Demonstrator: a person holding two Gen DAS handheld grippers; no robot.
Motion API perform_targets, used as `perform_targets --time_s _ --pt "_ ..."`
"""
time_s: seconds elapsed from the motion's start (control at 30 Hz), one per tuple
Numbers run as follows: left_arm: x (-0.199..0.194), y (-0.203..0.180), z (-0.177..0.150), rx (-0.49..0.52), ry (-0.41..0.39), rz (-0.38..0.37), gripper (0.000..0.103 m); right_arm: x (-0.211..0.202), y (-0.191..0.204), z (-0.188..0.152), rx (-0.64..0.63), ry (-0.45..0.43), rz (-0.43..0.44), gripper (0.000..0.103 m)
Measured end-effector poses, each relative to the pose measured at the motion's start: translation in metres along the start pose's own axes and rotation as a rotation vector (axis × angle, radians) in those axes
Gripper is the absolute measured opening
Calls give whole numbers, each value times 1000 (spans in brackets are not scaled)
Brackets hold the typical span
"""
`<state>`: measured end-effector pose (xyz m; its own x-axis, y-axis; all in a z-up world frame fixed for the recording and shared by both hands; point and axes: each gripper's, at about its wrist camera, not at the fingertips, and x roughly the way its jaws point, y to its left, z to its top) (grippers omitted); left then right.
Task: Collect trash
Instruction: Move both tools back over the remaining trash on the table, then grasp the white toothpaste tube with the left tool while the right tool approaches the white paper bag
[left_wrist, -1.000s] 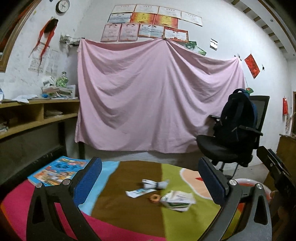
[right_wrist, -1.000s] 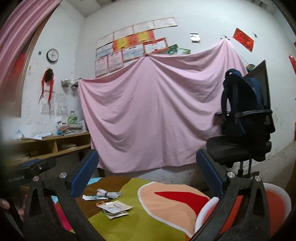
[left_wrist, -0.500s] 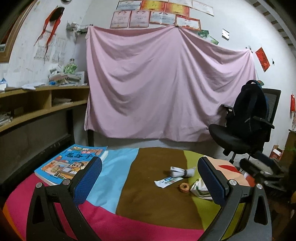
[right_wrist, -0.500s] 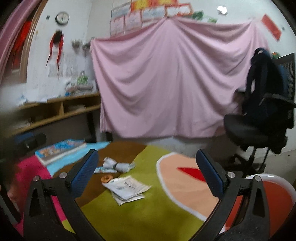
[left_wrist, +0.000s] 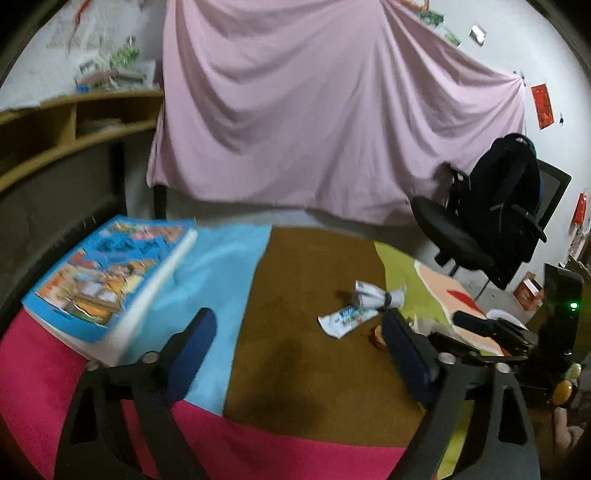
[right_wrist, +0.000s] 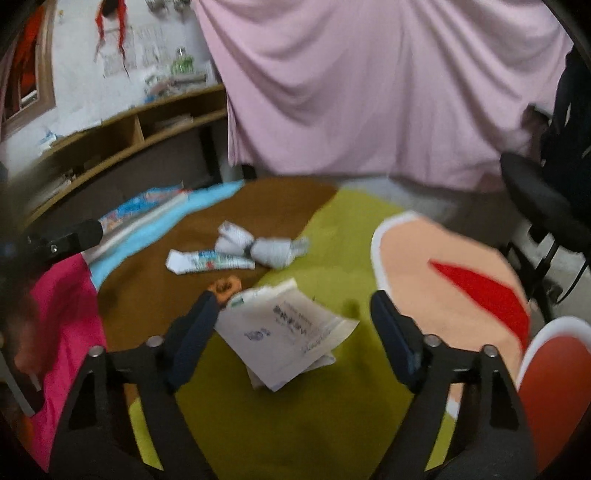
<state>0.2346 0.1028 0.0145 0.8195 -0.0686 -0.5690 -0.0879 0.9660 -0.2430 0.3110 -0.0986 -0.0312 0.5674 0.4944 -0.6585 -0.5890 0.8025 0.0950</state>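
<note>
The trash sits mid-worktop on a multicoloured cloth (right_wrist: 303, 424): a folded white paper (right_wrist: 288, 332) on the green patch, a twisted paper wad (right_wrist: 266, 247) and a flat printed wrapper (right_wrist: 207, 260) at its 11 o'clock, and a small orange scrap (right_wrist: 225, 286) just beside its 10 o'clock corner.

The right gripper (right_wrist: 295, 317) stands with jaws wide apart, the folded paper between them and touched by neither.

The left gripper (left_wrist: 295, 336) is closing over bare brown cloth with nothing between its jaws; the trash lies at its 2 o'clock.

A picture book (left_wrist: 107, 273) fills the 10 o'clock corner.

Open cloth lies in front of both grippers.

Both views are blurred; the print is unreadable, and the right gripper's body partly hides the folded paper in the left view.
</note>
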Motion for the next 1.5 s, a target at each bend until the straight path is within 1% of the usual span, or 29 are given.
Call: perform_targets --time_s 0.03,0.1,0.17,0.23,0.27,0.4,0.6,0.7,0.77,0.8,0.83,0.9,0.97,1.03,1.17,1.37,1.5 --pt "5 1 1 -5 29 -5 74 6 1 0 2 26 1 97" --pt "11 2 1 -11 66 -14 68 10 3 -1 -1 46 1 93" --pt "15 0 2 -9 92 -23 67 7 3 -2 -6 38 -1 88" --pt "19 -4 3 11 112 -27 65 6 3 -2 -5 39 -1 81" --pt "21 -6 3 21 117 -29 65 6 2 -2 -2 40 -2 80" --pt "31 -17 6 85 146 -40 55 1 0 -2 13 39 0 74" --pt "56 -30 9 166 204 -40 51 -3 -9 -3 62 36 7 68" --pt "68 -39 8 218 225 -35 50 -6 -14 -4 86 33 11 65" --pt "77 -42 7 243 245 -32 47 -6 -17 -5 99 38 13 62" --pt "81 -43 6 254 259 -34 41 -5 -18 -6 105 40 15 61" --pt "84 -44 5 265 275 -30 36 -6 -20 -6 112 41 21 61" --pt "90 -47 2 285 295 -17 30 -6 -21 -6 122 41 27 60" --pt "91 -51 -1 311 298 -18 22 -7 -23 -7 128 41 31 60" --pt "91 -56 -6 346 300 -12 19 -8 -23 -6 132 41 34 60" --pt "89 -61 -14 385 298 0 16 -9 -21 -7 132 34 45 60" --pt "70 -55 -22 341 296 -5 15 -17 -15 -7 88 -8 128 64" --pt "49 -48 -28 275 278 2 15 -16 -4 -6 37 -4 156 78"
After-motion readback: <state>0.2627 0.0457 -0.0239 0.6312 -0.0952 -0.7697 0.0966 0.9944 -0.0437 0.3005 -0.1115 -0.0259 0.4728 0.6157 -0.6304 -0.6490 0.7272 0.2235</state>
